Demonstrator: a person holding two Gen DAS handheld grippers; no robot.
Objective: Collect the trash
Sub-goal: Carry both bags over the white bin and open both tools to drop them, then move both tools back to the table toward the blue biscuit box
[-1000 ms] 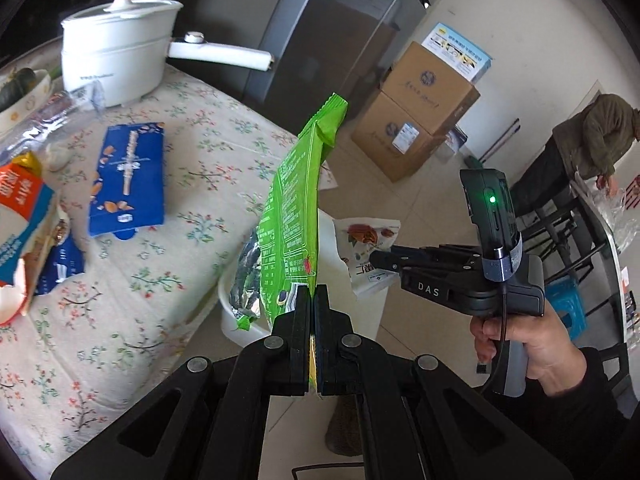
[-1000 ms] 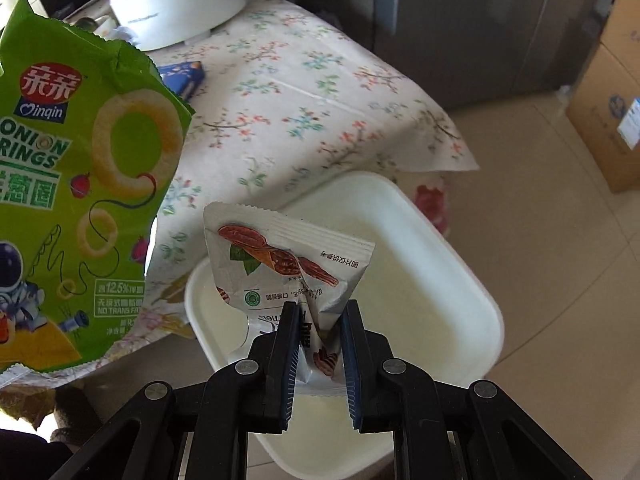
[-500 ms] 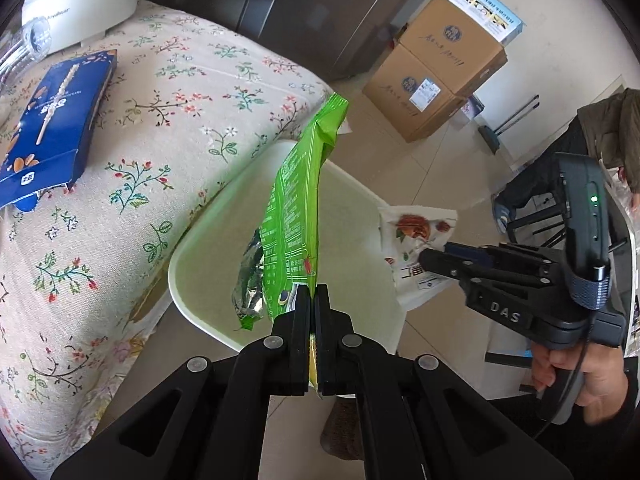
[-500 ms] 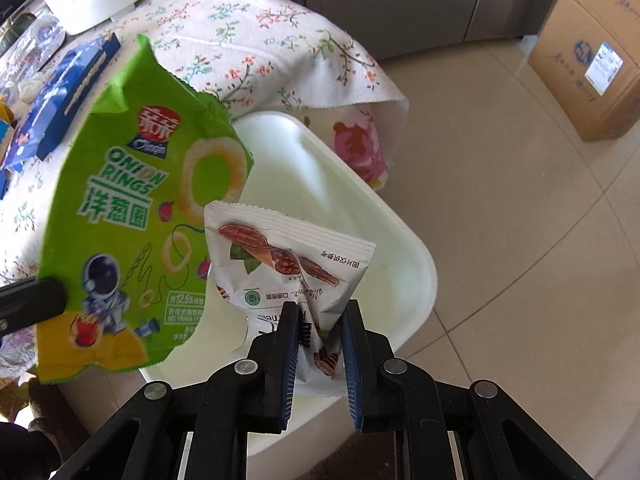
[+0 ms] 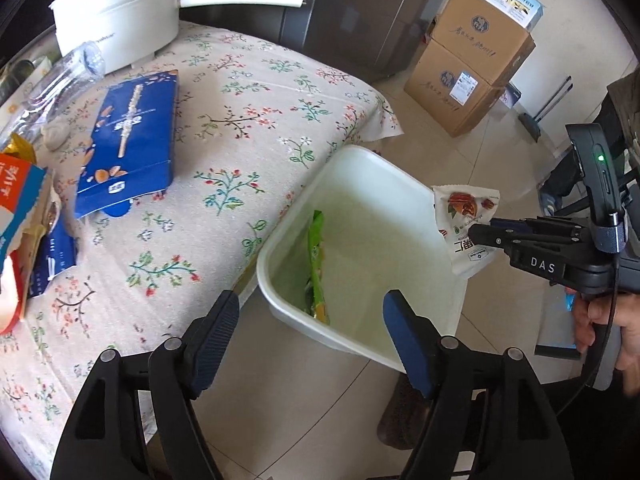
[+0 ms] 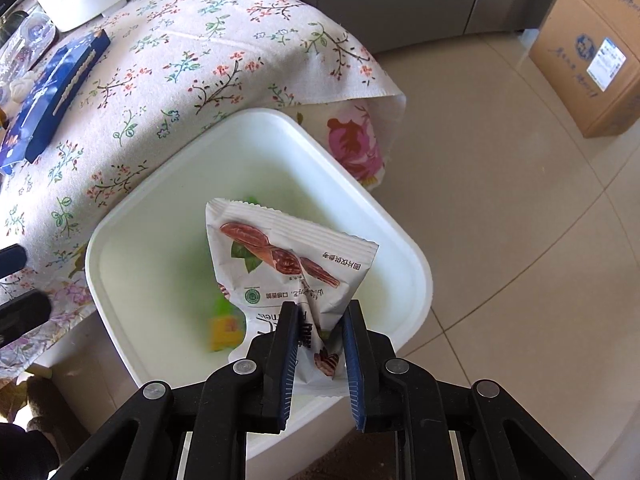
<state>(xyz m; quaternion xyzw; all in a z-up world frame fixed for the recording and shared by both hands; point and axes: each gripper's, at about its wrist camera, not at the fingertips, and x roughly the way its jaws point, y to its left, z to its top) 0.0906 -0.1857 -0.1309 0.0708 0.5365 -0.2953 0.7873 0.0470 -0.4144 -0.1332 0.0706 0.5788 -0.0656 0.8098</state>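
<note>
Dropped from my left tongs (image 5: 310, 322), now spread apart, the green onion-ring bag (image 5: 317, 264) lies, seemingly, in the white plastic bin (image 5: 360, 152). Right tongs (image 6: 318, 338) pinch the white nut packet (image 6: 288, 264); release squarely over the bin.

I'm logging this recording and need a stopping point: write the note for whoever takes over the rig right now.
Left tool: open, empty, above the white bin.
Right tool: shut on the nut packet, held over the bin.
Done: green onion-ring bag is in the bin.
Left: release the nut packet into the bin, then probably collect what lies on the table: blue snack box, clear plastic bottle, the torn red and white packaging at the left edge.
</note>
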